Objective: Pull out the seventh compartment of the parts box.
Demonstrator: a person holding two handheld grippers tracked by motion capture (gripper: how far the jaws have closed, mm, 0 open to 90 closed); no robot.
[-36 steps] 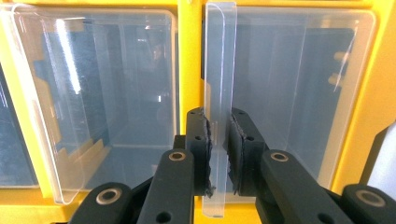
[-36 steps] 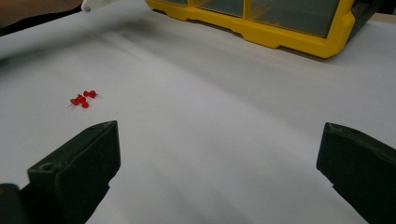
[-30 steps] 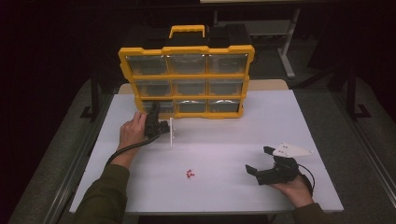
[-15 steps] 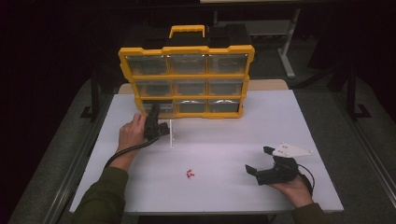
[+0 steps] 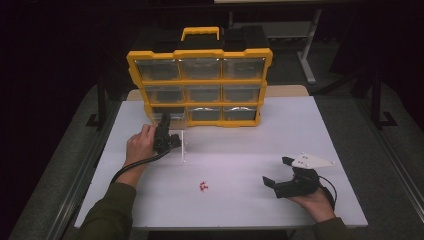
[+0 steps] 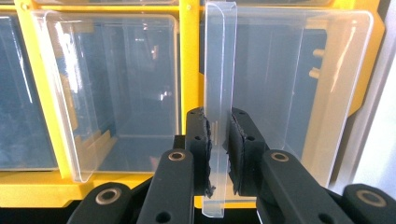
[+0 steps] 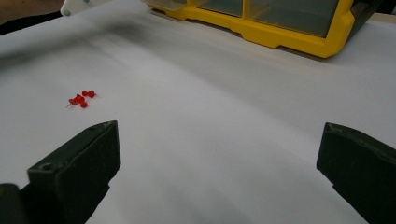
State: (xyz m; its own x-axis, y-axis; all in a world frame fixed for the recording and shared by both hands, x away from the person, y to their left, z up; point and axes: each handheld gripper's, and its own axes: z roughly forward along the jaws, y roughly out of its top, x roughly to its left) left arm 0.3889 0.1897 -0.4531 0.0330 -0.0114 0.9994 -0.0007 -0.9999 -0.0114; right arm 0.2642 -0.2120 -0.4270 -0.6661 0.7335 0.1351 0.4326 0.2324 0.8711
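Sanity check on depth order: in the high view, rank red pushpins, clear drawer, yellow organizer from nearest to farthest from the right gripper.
From the right gripper:
1. red pushpins, on the table to its left.
2. clear drawer, farther left, clamped in the left gripper.
3. yellow organizer, standing at the table's far edge.

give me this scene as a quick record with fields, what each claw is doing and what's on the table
left claw: shut on the front lip of a clear drawer, pulled out of the organizer's bottom left slot
right claw: open, holding nothing, low over the table's right side
organizer: yellow, upright at the back of the table, three rows of three clear drawers, handle on top
pins: small red cluster, loose on the table between the two claws
table: white
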